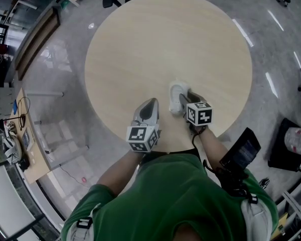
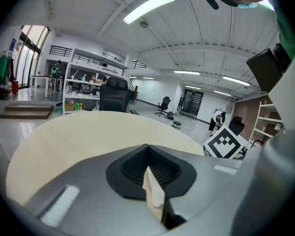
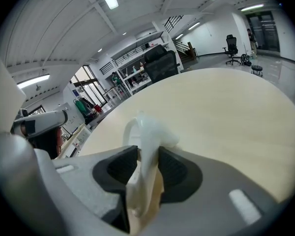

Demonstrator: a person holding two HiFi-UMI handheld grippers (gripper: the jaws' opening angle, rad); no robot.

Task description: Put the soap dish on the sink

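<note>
Green shirt (image 1: pixel 175 195) fills the bottom of the head view, with both forearms out over the near edge of the round table (image 1: pixel 155 39).

Left gripper (image 2: pixel 148 154): jaws clenched together with nothing in them, held low beside the other one. It reads as idle and out of the way, since this looks like a one-hand job.

Right gripper (image 3: pixel 145 156): clamped on the soap dish (image 3: pixel 148 129). The dish is white and taken by its rim, so it stands edge-on between the two black pads, and both pads look to be against it. The rim grip probably makes sense: the dish is too broad to take across, and an edge hold lets it be set down flat. It sits just ahead of the right jaws, over the near part of the tabletop, to the right of the left gripper's tip.

Beyond the table is grey floor, an office chair (image 2: pixel 115 96), and shelves (image 2: pixel 88 77) far back.

Hard to tell:
- **Dish contact:** it may touch the table or hang just above it. The head view is too steep, and the right gripper view hides its lower half behind the jaws.
- **Dish shape:** mostly hidden; only a curved rim shows.
- **Sink:** none in any view, so the target can't be located. Judgement: carry stage, placing not yet done.
- **Dark flat device (image 1: pixel 241 149):** by the right elbow, can't say what it is.
- **Cream sliver in the left jaws' seam:** looks like the gripper's own part, not a held thing.
</note>
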